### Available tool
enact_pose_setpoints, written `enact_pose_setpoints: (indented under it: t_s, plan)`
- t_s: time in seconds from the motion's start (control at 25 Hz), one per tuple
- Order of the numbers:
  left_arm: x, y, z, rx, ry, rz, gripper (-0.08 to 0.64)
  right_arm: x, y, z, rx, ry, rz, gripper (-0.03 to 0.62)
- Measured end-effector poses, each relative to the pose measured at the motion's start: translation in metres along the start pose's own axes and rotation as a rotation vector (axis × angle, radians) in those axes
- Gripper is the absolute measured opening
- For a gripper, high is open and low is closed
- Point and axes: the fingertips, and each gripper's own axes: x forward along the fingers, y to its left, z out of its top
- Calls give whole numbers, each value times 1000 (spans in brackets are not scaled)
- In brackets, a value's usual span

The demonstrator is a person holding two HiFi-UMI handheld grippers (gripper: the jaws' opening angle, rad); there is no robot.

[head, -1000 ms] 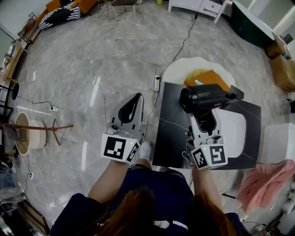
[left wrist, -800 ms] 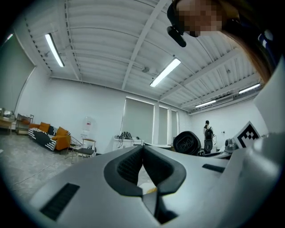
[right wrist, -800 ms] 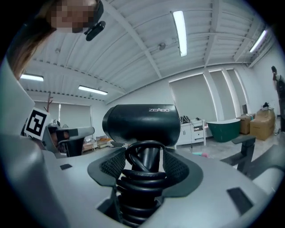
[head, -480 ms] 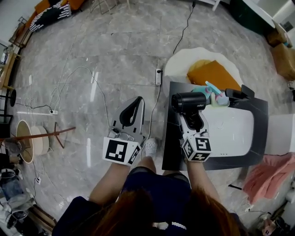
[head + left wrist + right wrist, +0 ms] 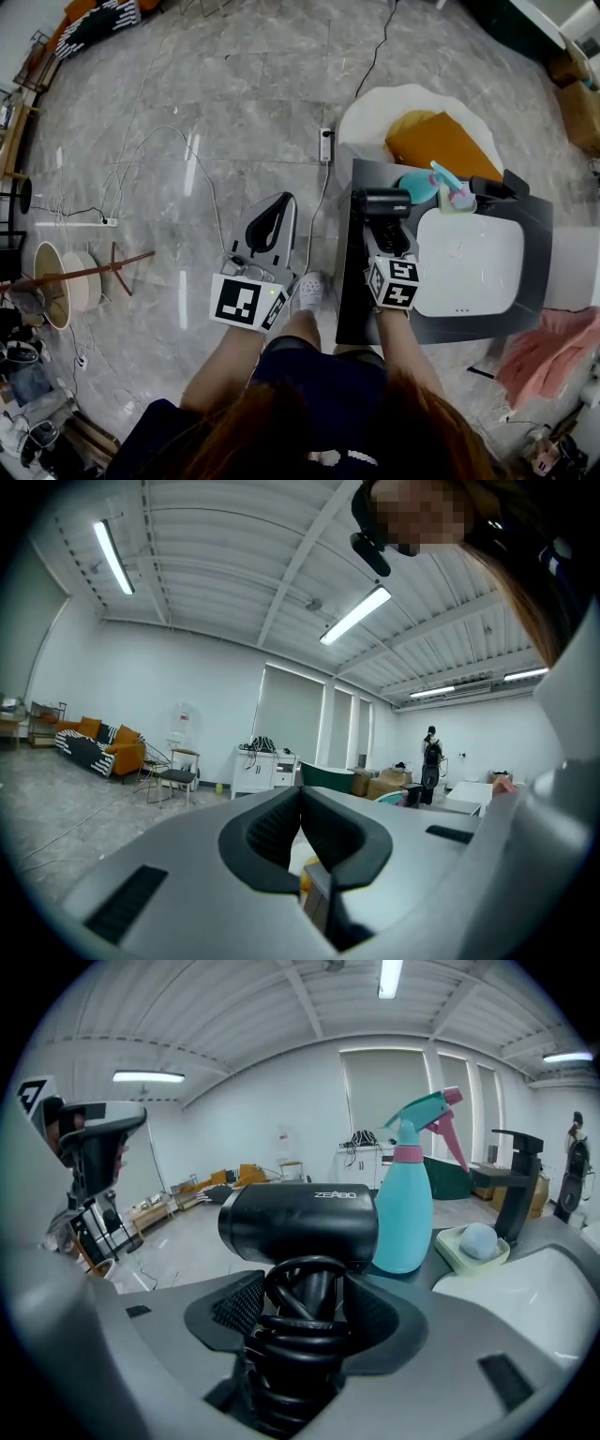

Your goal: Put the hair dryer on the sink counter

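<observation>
Black and matte, the hair dryer (image 5: 300,1222) has a smooth barrel and a handle wound with glossy coiled cord, which the right gripper (image 5: 305,1314) clamps between ribbed pads. Only the head view places it: over the left edge of the dark sink counter (image 5: 349,300), left of the rounded white basin (image 5: 469,262). A teal spray bottle (image 5: 405,1208) stands just behind. Off the counter's left side, the left gripper (image 5: 272,214) holds nothing, jaw tips together.

Hair dryer (image 5: 382,202) was at the bench's (image 5: 352,305) far left corner, spray bottle (image 5: 415,185) just right of it, basin (image 5: 469,262) nearer, rightward.
</observation>
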Motion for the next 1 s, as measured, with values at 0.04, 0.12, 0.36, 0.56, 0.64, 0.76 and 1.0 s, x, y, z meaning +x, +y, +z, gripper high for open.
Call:
enact_pose_setpoints:
  t_s: [0.04,0.12,0.36,0.56,0.64,0.76,1.0]
  plan:
    - [0,0,-1,-2,2,-1,18,3,0,-3,-1,24,-2,279]
    - [0,0,-3,-3,4,0,18,10,-2,-10,3,77,-5,279]
    - [0,5,-4,-3,2,12,18,20,-8,-28,16,172,-22,285]
    - [-3,7,-3,-5,1,24,18,21,-10,-37,11,218,-25,288]
    - [-3,6,-1,-3,-2,25,18,21,-9,-38,9,230,-16,290]
    - [-4,1,-1,1,-5,27,18,20,-9,-38,29,240,4,288]
    - [-5,-9,4,8,-18,27,18,1,-17,-21,21,177,12,294]
